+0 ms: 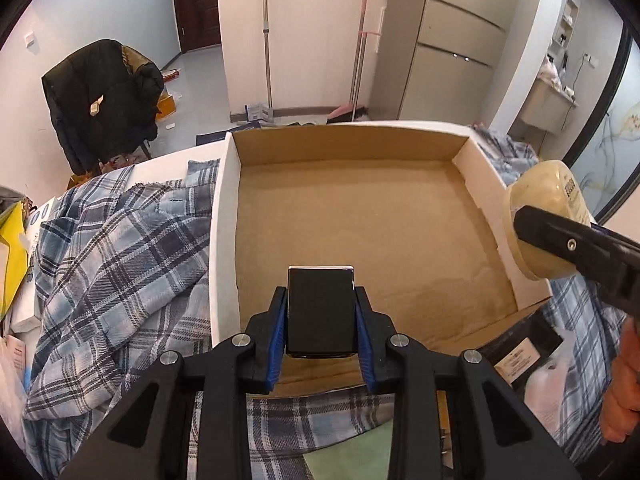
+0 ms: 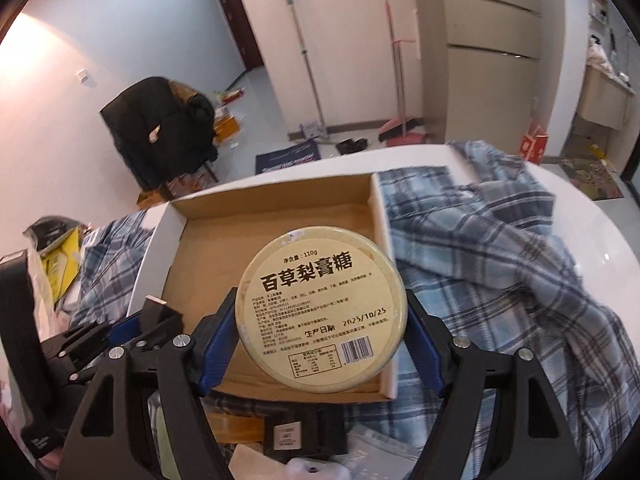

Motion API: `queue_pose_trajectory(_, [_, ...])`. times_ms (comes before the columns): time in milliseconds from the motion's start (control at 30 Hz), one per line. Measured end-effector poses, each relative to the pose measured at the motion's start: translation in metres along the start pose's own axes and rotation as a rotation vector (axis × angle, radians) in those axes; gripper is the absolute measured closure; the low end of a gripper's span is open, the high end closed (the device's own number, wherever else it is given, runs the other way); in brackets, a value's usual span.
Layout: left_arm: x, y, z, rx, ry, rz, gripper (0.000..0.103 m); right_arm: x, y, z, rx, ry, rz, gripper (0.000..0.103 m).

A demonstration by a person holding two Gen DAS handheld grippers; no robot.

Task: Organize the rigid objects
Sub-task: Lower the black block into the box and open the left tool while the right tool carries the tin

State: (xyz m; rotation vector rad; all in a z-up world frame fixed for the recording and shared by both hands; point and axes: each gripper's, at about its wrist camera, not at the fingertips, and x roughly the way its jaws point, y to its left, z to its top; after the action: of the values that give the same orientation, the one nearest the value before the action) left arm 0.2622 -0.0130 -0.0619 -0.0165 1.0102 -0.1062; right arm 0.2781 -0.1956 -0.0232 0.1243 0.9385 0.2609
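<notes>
Nothing's been placed in the cardboard box [image 1: 360,216] yet: a black case [image 1: 321,312] is clamped by the left gripper [image 1: 321,320] and a round candy tin [image 2: 321,312] by the right gripper [image 2: 320,336], both held above it

One shallow cardboard box [image 1: 352,216] with white outer walls and a bare brown floor sits on the table. One small black rectangular case [image 1: 320,312] and one round cream-coloured tin [image 2: 322,312] with a printed label are in view. There are two black grippers with blue pads: the left gripper [image 1: 320,308] and the right gripper [image 2: 320,320]. One blue-and-white plaid cloth [image 1: 120,248] lies around the box. Two long-handled cleaning tools [image 1: 266,36] lean on the far wall, and one dark jacket [image 1: 108,96] hangs over a chair.
</notes>
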Motion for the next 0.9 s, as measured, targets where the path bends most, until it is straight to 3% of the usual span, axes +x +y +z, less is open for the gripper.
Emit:
queue_pose_trajectory(200, [0.009, 0.003, -0.001, -0.007, 0.038, 0.017, 0.071, 0.012, 0.006, -0.006, -0.023, 0.04, 0.013, 0.029])
queue_pose_trajectory(300, [0.016, 0.009, -0.002, -0.037, 0.071, -0.043, 0.07, 0.018, 0.007, -0.008, -0.021, 0.058, 0.006, 0.029])
queue_pose_trajectory(400, [0.015, 0.007, -0.002, -0.004, 0.057, 0.047, 0.07, 0.021, 0.007, -0.009, -0.028, 0.063, -0.007, 0.029])
queue_pose_trajectory(567, [0.008, 0.007, -0.001, -0.014, 0.047, 0.018, 0.07, 0.024, 0.006, -0.01, -0.036, 0.07, -0.017, 0.029])
queue_pose_trajectory(700, [-0.005, 0.009, 0.002, -0.018, -0.004, 0.02, 0.032, 0.031, 0.006, -0.011, -0.04, 0.093, -0.022, 0.029])
queue_pose_trajectory(800, [-0.021, 0.017, 0.005, -0.077, -0.07, -0.057, 0.03, 0.037, 0.006, -0.013, -0.052, 0.114, -0.024, 0.029])
queue_pose_trajectory(900, [-0.044, 0.021, 0.008, -0.108, -0.199, -0.035, 0.03, 0.038, 0.004, -0.012, -0.056, 0.108, -0.047, 0.029])
